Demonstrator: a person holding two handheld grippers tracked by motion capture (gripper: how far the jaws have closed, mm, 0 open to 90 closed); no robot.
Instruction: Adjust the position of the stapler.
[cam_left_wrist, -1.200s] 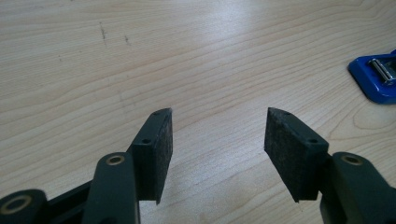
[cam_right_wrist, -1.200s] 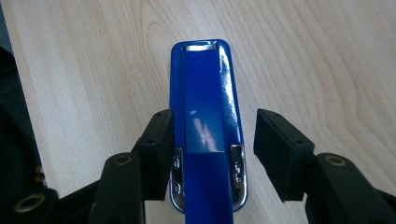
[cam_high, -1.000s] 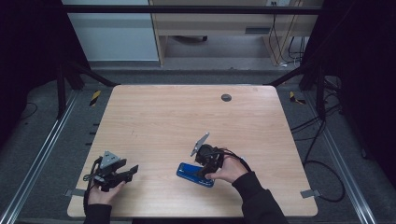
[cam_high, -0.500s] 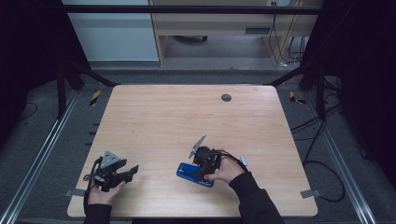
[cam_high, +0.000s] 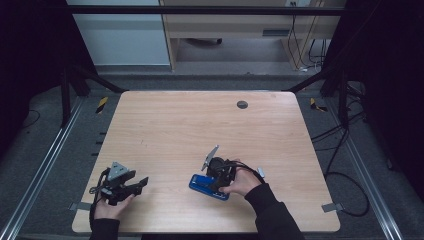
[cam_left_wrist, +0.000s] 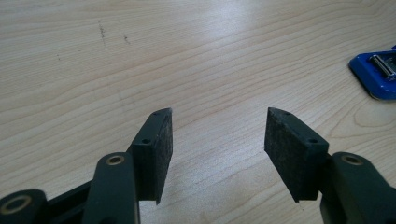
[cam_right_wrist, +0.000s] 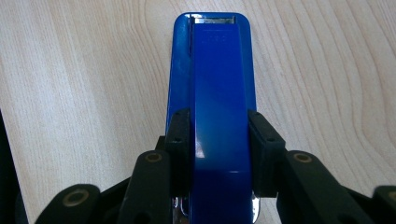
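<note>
You are working at a light wooden bench (cam_high: 200, 130), bare except for 1 small dark round fitting (cam_high: 242, 104) near its far edge. Your blue stapler (cam_right_wrist: 219, 93) is lying flat toward the near edge, right of the middle. Your right claw (cam_right_wrist: 219, 140) is straddling its rear end from behind; the jaws have just been closing and the 2 pads are now pressing its sides, probably for a lengthwise hold that keeps it from twisting. Your left claw (cam_left_wrist: 217, 140) is waiting near the bench's left corner, jaws apart with nothing between them, well clear of the stapler.
</note>
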